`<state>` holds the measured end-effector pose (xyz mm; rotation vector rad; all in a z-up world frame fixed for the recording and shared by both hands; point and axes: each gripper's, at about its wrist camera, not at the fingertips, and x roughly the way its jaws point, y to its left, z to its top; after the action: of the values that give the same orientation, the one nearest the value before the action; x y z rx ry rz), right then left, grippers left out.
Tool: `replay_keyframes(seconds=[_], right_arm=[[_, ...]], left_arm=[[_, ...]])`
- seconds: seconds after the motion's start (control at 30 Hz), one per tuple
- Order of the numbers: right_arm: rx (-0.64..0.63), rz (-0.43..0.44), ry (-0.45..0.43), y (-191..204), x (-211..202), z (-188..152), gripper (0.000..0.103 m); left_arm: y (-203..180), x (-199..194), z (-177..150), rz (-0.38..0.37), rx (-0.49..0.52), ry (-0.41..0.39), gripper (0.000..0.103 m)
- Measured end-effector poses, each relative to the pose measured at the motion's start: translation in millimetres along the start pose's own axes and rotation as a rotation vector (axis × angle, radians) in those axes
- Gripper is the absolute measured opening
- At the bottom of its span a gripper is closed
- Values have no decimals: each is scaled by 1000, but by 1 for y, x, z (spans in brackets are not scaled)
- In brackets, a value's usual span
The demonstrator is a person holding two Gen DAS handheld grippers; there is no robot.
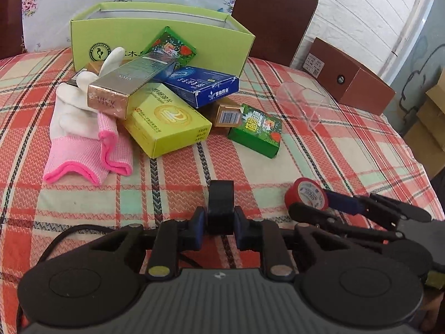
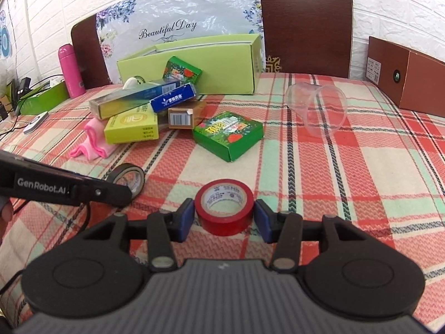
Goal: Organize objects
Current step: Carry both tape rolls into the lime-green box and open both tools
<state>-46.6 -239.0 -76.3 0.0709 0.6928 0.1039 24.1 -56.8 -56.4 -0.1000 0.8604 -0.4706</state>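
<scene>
Both grippers loaded — one tape roll each, low over the plaid cloth (image 2: pixel 347 183).

Left gripper (image 1: pixel 220 226) is clenched edge-on across the black tape (image 1: pixel 220 206); right gripper (image 2: pixel 224 218) is clamped on the red tape (image 2: pixel 224 206), pads on its sides, roll sitting on the cloth. The green box (image 1: pixel 155 32) stands open at the back, behind a loose pile of cartons and the pink gloves (image 1: pixel 83 139), with a clear cup (image 2: pixel 317 108) on its side to the right. Risk: the black roll is held only on a thin rim — it could twist out on lift. Carrying low would likely clip the pile or roll the cup.
</scene>
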Motion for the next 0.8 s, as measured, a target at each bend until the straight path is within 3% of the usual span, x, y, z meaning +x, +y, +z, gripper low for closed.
replay_keyframes(seconds=[0.53,0.8], right_arm=[[2,-8,9,2,5,-1,49],[-14,9,-18,5,-4,6,46]], left_arm=[[-3,6,1,-16,19,0,21],[-2,-14,8,-50,31,-44,18]])
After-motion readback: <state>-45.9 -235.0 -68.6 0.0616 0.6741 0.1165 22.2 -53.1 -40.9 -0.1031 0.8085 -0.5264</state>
